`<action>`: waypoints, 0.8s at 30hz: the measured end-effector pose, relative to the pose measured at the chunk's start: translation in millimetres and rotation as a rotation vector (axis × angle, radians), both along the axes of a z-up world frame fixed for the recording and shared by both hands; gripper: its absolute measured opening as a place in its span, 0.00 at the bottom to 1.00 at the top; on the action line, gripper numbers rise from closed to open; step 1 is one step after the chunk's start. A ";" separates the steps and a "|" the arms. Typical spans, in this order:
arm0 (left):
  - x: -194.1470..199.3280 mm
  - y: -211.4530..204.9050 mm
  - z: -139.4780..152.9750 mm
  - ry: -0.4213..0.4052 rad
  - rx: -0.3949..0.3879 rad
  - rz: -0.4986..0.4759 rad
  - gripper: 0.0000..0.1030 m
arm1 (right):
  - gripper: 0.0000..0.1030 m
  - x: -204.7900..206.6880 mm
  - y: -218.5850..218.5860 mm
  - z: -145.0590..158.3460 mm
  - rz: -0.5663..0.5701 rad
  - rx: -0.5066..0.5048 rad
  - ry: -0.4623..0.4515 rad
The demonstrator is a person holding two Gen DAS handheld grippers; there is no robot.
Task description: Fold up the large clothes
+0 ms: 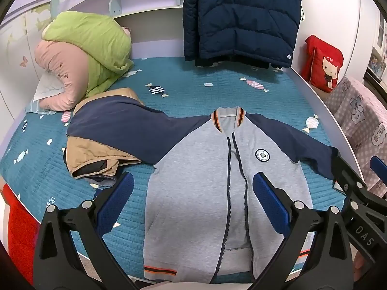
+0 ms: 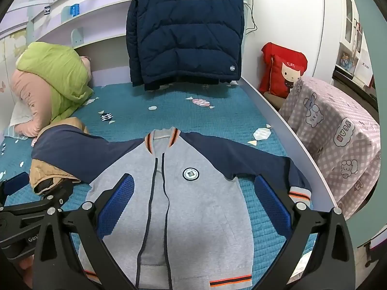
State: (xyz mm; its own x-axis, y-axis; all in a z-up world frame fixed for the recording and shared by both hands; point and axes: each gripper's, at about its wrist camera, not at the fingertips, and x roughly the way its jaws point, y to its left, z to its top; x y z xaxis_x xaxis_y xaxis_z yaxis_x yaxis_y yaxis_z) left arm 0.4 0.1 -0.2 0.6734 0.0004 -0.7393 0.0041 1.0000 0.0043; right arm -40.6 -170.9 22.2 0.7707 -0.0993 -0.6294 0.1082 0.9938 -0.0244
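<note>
The jacket (image 1: 198,181), grey in the body with navy sleeves, is laid face up and spread flat on the bed (image 1: 193,89), zip partly done up, hem toward the near edge. No fold is seen in it yet: both sleeves are stretched out sideways. One sleeve (image 1: 116,125) is draped over a tan garment (image 1: 96,154) bunched beside the jacket; the other sleeve (image 2: 254,159) reaches toward the bed's edge, its striped cuff (image 2: 300,193) lying near the rim. Folding is judged to be at its start, with the sleeves, the sides and the final halving all left to do.

The left gripper (image 1: 193,200) is held above the lower body of the jacket, jaws wide apart, nothing between them. The right gripper (image 2: 193,203) is likewise spread wide and empty, over the chest and cuff side.

No container is noted in either view. A rolled green and pink quilt (image 1: 79,58) lies at the bed's far corner; a navy padded coat (image 2: 186,31) hangs over the far end.
</note>
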 end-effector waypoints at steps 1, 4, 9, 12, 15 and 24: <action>-0.7 0.3 -1.0 0.003 0.004 0.000 0.95 | 0.93 0.0 0.2 -0.4 0.000 0.000 0.001; -0.1 0.4 -1.2 0.005 0.004 0.001 0.95 | 0.93 0.8 0.5 -1.1 0.000 0.000 0.001; 0.4 -0.1 -1.3 0.012 0.003 0.001 0.95 | 0.93 4.9 1.6 -2.7 0.001 0.003 0.011; 3.7 5.4 -6.3 0.022 0.008 0.001 0.95 | 0.93 7.1 2.5 -4.5 0.000 0.002 0.018; 6.6 3.2 -7.5 0.023 -0.001 0.001 0.95 | 0.93 7.1 2.0 -5.0 0.000 0.002 0.019; 12.5 8.6 -9.1 0.020 0.007 0.005 0.95 | 0.93 16.5 6.5 -7.2 0.008 0.001 0.044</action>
State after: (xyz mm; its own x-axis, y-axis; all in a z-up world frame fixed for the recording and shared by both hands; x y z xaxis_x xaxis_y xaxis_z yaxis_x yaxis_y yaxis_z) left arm 12.9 8.7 -9.3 0.6585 0.0092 -0.7525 -0.0006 0.9999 0.0117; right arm -24.1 -164.4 15.0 0.7429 -0.0927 -0.6630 0.0993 0.9947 -0.0277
